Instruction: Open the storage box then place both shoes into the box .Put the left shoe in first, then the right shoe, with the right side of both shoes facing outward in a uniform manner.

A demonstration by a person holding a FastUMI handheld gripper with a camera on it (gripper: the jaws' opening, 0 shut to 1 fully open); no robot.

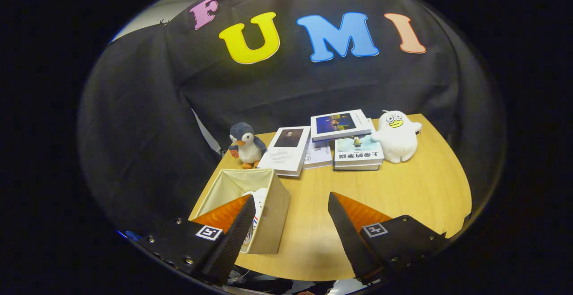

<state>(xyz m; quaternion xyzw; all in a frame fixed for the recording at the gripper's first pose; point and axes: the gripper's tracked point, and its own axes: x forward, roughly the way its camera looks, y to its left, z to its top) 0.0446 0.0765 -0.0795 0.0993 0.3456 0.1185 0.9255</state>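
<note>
1. Fingers of the gripper (291, 223) are standing wide apart above the near part of the wooden table (403, 187), gripping nothing, with bare tabletop showing between them.
2. Storage box (250, 205), a beige fabric bin, is sitting open-topped just beyond the left finger, which is overlapping its near corner in this view.
3. Something white with a red and blue mark, seemingly a shoe (257, 205), is poking up inside the box against its right wall; how many shoes are in there, I cannot tell.
4. Clutter is lining the far side: a penguin plush (245, 145), a spread of books (331, 140) and a white duck plush (397, 136).
5. Risk: the soft box is likely shifting or folding if a finger catches its rim on the way in.
6. Risk: the shoe is looking upright and loosely propped, so a nudge could be tipping it and spoiling the right-side-out facing.
</note>
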